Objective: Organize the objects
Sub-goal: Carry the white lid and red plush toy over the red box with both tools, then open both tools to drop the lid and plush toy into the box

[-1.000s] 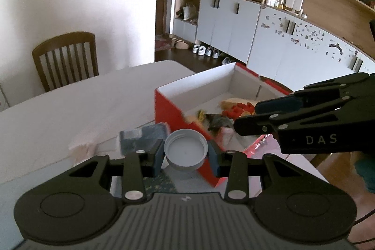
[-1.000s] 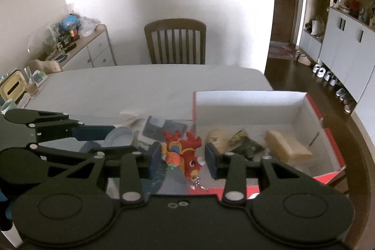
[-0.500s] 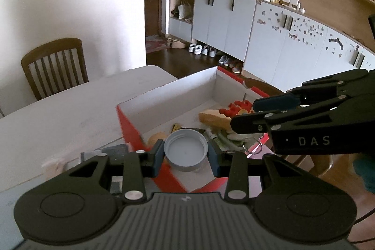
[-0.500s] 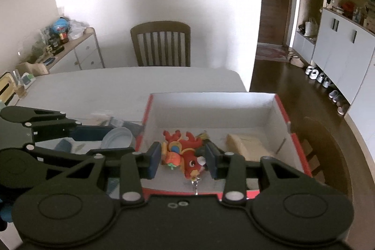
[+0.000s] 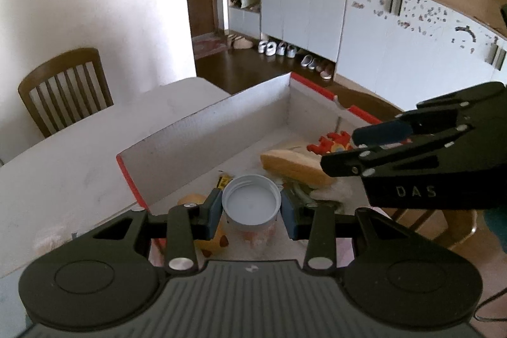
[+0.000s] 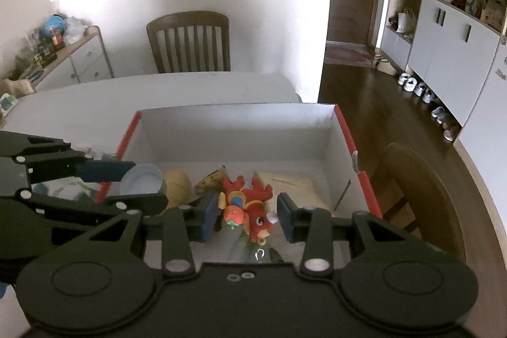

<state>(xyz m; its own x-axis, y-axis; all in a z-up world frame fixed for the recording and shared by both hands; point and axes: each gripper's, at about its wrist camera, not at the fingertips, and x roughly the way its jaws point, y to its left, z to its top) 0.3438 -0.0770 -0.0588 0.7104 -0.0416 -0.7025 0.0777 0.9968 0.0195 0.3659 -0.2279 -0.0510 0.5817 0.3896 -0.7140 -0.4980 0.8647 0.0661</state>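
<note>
Box (image 6: 234,129): red-edged, white inside, on table (image 6: 79,103).
Left gripper (image 5: 252,206): pinching grey lid (image 5: 251,202) over box.
Right gripper (image 6: 248,213): pinching red toy (image 6: 250,206) over box.
Inside box: bread-like piece (image 5: 294,167), wrappers.

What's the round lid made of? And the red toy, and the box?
Lid: probably plastic, pale grey, smooth, with thread ridges inside its rim. Red toy: looks like soft plush, from its fuzzy outline and stitched colours, though that is not certain. Box: likely cardboard, thin flat matt white walls, red outside.

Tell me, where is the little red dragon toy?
The red dragon toy sits clamped in the right gripper, above the red box, beside the bread.
</note>
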